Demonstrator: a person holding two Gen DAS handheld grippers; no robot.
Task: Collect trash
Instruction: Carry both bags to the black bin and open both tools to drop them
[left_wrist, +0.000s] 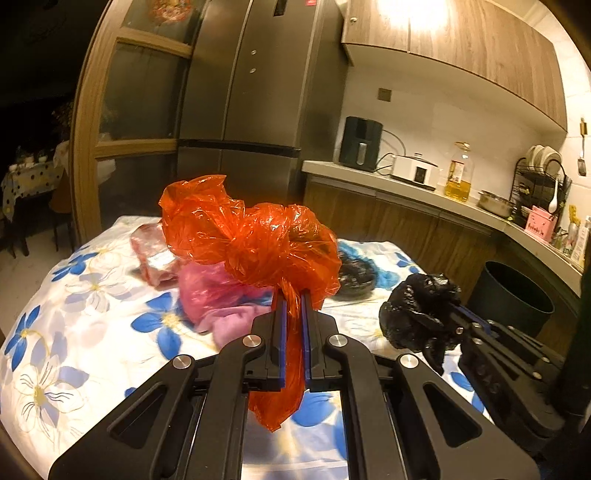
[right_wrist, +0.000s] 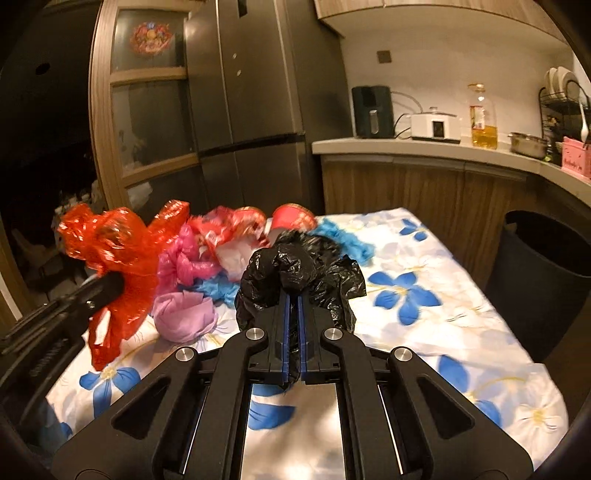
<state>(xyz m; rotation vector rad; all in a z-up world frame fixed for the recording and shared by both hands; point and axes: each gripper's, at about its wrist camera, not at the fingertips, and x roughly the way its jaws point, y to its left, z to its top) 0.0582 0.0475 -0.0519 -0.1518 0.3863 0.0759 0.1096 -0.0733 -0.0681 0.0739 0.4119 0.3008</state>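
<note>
Crumpled orange plastic bag (left_wrist: 255, 240) clamped in my left gripper (left_wrist: 293, 295) above the flowered tablecloth (left_wrist: 74, 332), black plastic bag (right_wrist: 295, 273) pinched tight in my right gripper (right_wrist: 293, 295), dark bin (right_wrist: 546, 273) beside the table, pink and blue bags (right_wrist: 184, 258) piled behind.

You are in a home kitchen. You see a tall fridge (left_wrist: 243, 92), wood cabinets (left_wrist: 480, 48), and a counter (right_wrist: 424, 147) with an oil bottle (left_wrist: 458, 173), cooker (left_wrist: 415, 170) and dish rack (left_wrist: 541, 184).

Black bag (right_wrist: 299, 273) in right claw (right_wrist: 294, 295)
</note>
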